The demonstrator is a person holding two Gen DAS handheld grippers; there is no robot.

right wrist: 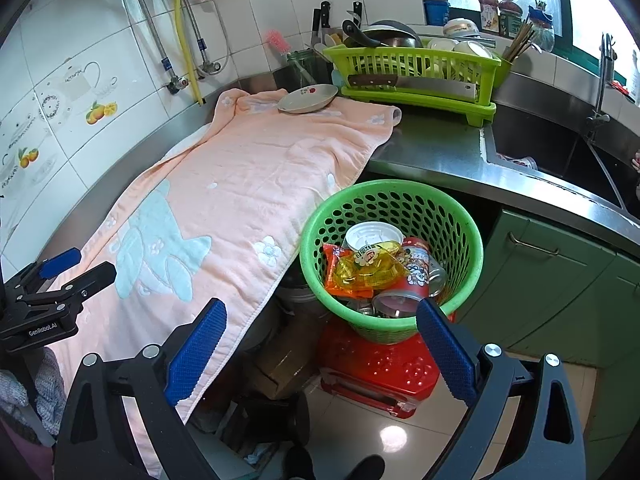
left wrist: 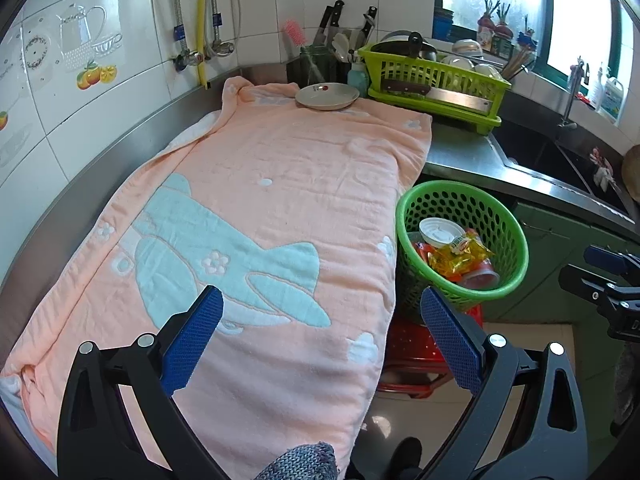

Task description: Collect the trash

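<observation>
The counter carries one peach towel and one plate. Only the right view shows the boxes beneath it. One green basket on a red stool holds the trash: yellow wrapper, two cans. Left hand-held gripper and right hand-held gripper both gape empty.

Peach towel with pale-blue plane motif, perforated green basket, red stool.
</observation>
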